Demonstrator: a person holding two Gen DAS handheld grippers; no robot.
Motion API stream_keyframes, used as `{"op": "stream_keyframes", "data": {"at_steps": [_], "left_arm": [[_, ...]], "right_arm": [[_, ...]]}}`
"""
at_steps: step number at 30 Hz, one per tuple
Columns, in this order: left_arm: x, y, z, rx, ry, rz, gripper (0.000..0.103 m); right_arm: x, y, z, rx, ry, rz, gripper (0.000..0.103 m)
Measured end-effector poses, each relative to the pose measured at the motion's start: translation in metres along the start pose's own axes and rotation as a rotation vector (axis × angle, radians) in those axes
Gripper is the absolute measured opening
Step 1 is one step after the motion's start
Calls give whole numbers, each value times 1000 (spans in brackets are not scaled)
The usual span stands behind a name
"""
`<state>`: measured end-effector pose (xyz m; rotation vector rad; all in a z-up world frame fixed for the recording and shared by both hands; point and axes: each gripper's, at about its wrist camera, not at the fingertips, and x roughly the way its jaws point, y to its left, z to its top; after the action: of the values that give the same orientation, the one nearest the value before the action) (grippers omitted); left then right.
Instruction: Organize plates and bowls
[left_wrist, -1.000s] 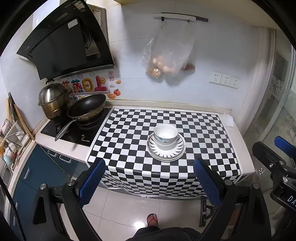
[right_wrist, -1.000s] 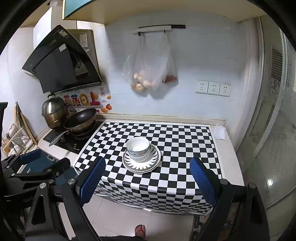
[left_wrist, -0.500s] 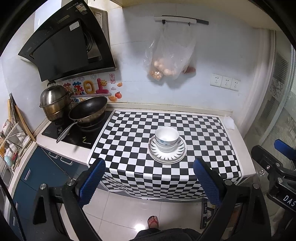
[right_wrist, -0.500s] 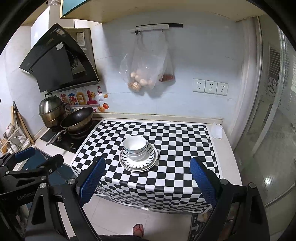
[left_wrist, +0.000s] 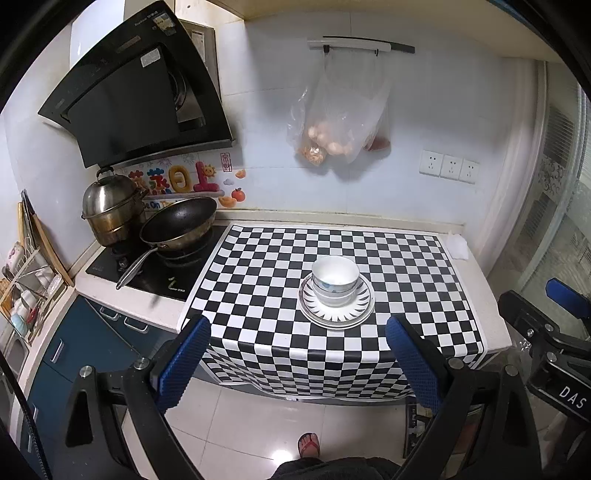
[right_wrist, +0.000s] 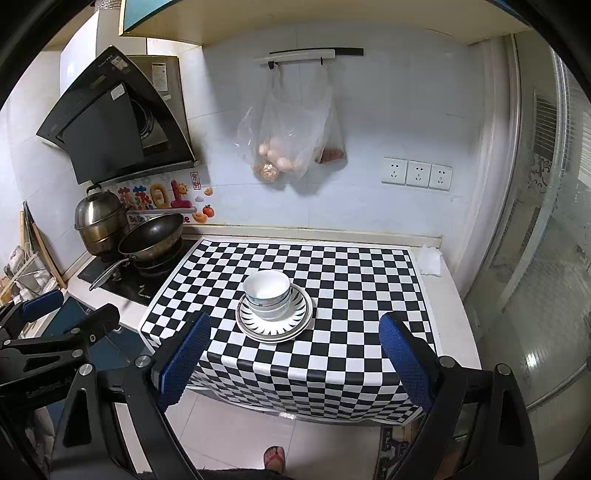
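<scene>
Bowls (left_wrist: 335, 280) sit stacked on plates (left_wrist: 337, 303); left gripper (left_wrist: 299, 363) and right gripper (right_wrist: 291, 360), marked "DAS", gape empty.

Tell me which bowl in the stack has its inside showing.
The top bowl: its white interior faces up, fully open. The bowl beneath it shows only its outer wall, nested under the first on the striped plates.

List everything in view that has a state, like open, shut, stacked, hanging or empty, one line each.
left gripper: open, holding nothing.
right gripper: open, holding nothing.
bowls: nested, upright, top one empty.
plates: stacked flat under the bowls.
frying pan: on the stove, empty.
steel pot: lid on.
plastic bag: hanging from the wall rail, holding food.
</scene>
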<state>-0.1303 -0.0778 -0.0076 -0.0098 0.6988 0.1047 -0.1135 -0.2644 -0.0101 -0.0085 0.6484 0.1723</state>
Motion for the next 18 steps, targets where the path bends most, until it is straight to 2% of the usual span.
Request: {"op": "stream_keyframes", "data": {"at_steps": [18], "left_arm": [[0, 2, -1, -1, 0, -3, 97]], "right_arm": [[-3, 7, -7, -4, 2, -2, 95]]}}
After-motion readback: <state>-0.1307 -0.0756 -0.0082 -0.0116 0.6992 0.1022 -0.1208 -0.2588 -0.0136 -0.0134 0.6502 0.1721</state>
